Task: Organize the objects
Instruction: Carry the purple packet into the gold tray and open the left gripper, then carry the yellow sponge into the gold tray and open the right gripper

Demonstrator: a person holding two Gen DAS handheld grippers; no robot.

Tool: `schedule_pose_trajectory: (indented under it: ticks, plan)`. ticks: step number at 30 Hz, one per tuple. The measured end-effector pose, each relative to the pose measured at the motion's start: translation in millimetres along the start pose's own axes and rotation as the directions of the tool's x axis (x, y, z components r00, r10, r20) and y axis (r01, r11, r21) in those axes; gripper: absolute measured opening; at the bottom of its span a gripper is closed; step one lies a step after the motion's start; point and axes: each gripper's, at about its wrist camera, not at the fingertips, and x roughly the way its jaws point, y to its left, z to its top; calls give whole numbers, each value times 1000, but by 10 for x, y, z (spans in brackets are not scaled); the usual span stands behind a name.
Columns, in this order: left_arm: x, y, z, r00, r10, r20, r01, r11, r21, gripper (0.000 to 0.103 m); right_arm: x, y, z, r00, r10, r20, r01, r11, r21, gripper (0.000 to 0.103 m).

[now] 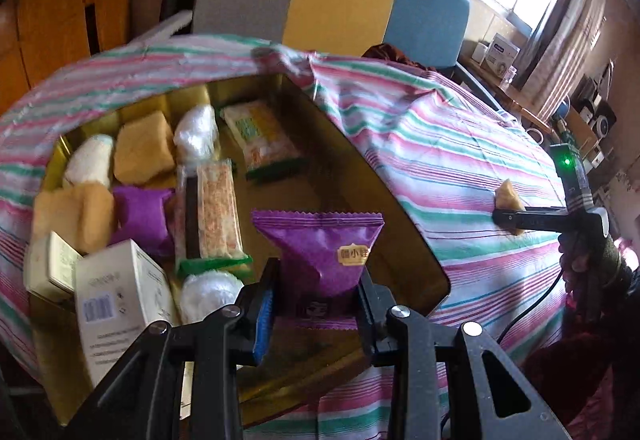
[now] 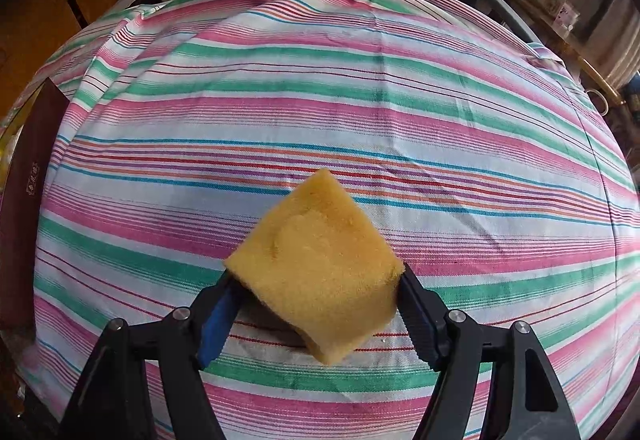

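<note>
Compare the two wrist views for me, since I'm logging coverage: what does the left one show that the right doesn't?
Left wrist only: the left gripper shut on a purple packet over the gold tin of snacks. Right wrist only: a close view of the yellow sponge between the right gripper fingers. Both: the sponge, the right gripper and the striped cloth.

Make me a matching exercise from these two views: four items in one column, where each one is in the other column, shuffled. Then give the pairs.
Items
1. purple snack packet
2. yellow sponge block
3. white barcode box
4. green-ended cracker pack

Places
A. held in the right gripper above the striped cloth
B. at the near left corner of the gold tin
C. held in the left gripper over the tin
D. lying towards the far end of the tin

Pairs: 1-C, 2-A, 3-B, 4-D
</note>
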Motion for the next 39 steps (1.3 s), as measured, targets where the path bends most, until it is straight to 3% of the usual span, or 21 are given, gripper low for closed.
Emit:
schedule_pose_trajectory:
  ticks: [11,22,39]
  plan:
    - [97,75,-15,995,-94,-32,93,995,-34,34,6,12,14,1000,0,0,0,1000,0,74]
    - [253,51,-48,994,-24,-109,23,1000,-10,36,33,-10,37,1000,1,0,-1,1000,-3,74]
    - [73,17,-43,997,2,-82,-2,1000,-7,41,42,-12,53,1000,1,0,-1,1000,-3,75]
